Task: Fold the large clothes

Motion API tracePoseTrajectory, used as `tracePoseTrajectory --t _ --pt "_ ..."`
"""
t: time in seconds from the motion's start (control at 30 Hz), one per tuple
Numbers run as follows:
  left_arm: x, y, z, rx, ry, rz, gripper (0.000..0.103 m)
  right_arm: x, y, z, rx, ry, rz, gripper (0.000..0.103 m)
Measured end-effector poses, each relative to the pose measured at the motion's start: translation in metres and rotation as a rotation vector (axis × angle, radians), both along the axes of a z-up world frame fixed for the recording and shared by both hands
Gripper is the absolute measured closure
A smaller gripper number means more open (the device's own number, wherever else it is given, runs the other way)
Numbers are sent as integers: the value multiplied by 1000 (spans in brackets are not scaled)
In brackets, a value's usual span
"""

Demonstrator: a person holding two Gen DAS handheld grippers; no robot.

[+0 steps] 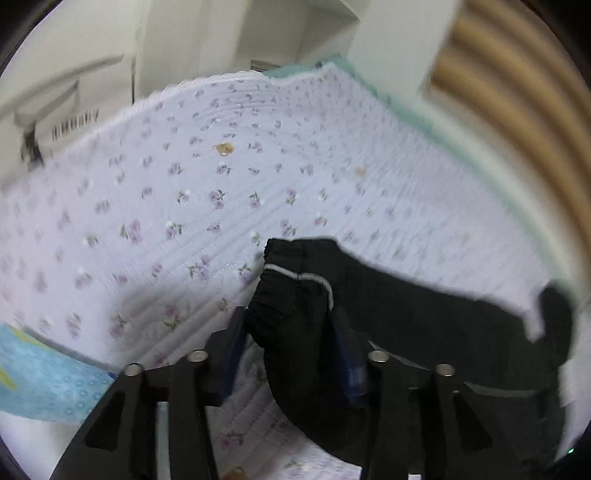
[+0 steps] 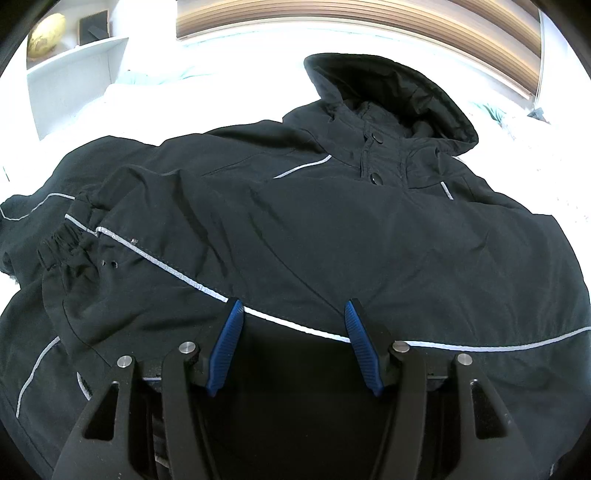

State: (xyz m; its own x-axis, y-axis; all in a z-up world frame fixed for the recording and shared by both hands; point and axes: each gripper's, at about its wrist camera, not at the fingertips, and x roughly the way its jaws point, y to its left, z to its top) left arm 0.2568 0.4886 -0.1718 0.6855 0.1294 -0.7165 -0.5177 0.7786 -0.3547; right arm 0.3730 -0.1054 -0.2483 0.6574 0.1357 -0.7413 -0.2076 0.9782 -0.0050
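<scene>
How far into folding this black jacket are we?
Early. One sleeve already lies across the jacket front. In hand: the left gripper has a sleeve cuff between its fingers. Left: hood and body are still spread flat.

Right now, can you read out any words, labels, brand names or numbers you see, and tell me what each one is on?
None can be read.
Black jacket: only plain reflective piping, no lettering visible.
Floral quilt: printed flowers only.
Blue cloth: pattern blurred, no legible text.

One black hooded jacket with thin reflective grey piping [image 2: 332, 229] lies on one lilac flower-printed quilted bed cover [image 1: 221, 177]. Two black snap buttons [image 2: 376, 157] show at its collar. One yellow ball [image 2: 46, 35] sits on a white shelf [image 2: 74, 70].
</scene>
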Motion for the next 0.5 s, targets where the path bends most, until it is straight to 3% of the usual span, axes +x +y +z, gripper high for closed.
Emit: tracePoseTrajectory --t 0.03,0.1,0.27,0.33,0.4,0.5 --pt "-5 7 0 -65 -47 4 41 0 0 0 -1 0 0 42" --pt "1 9 -3 -99 -62 10 37 0 0 0 -3 -1 0 42" --pt "37 -7 -22 16 138 16 38 0 -1 0 -3 0 1 42" --pt "45 -17 -24 76 178 9 49 -1 0 1 -3 -1 1 42" --pt "42 -29 -12 127 136 0 63 -1 0 1 -3 -1 1 42" --pt "31 -55 24 205 15 -23 65 0 0 0 -1 -1 2 42"
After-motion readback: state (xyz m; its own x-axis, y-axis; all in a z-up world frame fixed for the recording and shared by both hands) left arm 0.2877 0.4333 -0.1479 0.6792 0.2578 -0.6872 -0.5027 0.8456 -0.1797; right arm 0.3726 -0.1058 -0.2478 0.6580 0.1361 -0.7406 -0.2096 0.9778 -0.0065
